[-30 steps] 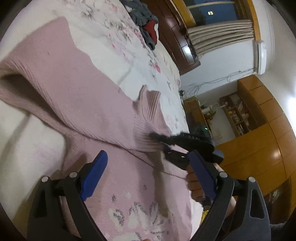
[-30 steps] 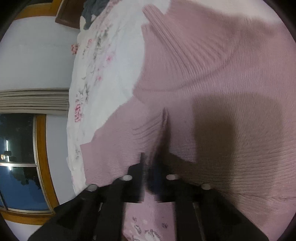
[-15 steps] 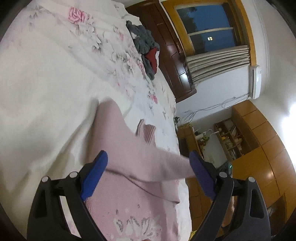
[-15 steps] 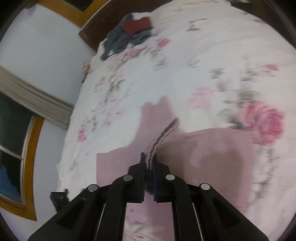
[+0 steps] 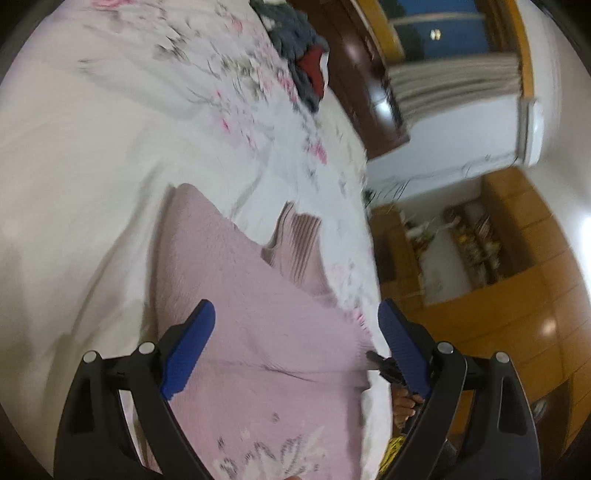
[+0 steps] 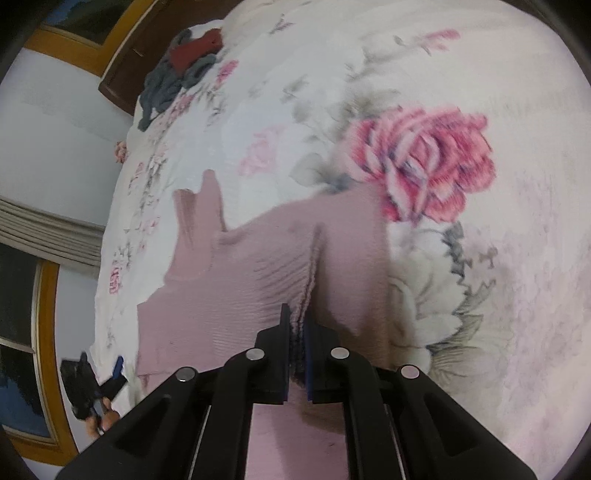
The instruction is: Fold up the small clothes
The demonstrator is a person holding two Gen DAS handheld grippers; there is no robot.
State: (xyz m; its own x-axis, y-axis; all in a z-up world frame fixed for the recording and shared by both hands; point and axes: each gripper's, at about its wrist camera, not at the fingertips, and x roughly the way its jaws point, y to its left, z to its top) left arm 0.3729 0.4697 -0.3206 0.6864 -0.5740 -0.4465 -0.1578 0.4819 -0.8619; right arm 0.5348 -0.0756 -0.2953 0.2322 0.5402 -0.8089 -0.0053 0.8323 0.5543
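A pink sweater (image 5: 258,332) lies on the bed (image 5: 92,166), close to the bed's near edge and toward the side that faces the wooden cupboards (image 5: 517,295). Its knit is ribbed, with a grey and white flower pattern on the part nearest the left wrist camera. One ribbed cuff (image 5: 299,236) sticks out flat on the bedspread beyond the sweater's body.

The right gripper (image 6: 295,332) has its fingers pressed together on a raised fold of the sweater (image 6: 258,277), the ribbed cloth standing up in a ridge between them. The left gripper (image 5: 295,343) hangs over the sweater with its blue-padded fingers spread wide and nothing between them. In the right wrist view the left gripper (image 6: 107,380) shows small at the bed's edge, a hand (image 6: 103,417) beneath it.

The bedspread is white with pink roses and grey leaves; one large rose (image 6: 424,166) lies just beyond the sweater. Well apart, near the dark wooden headboard (image 5: 358,74), sits a heap of grey and red clothes (image 5: 303,59). Past it are a curtain (image 5: 454,85) and a dark window (image 5: 436,33).
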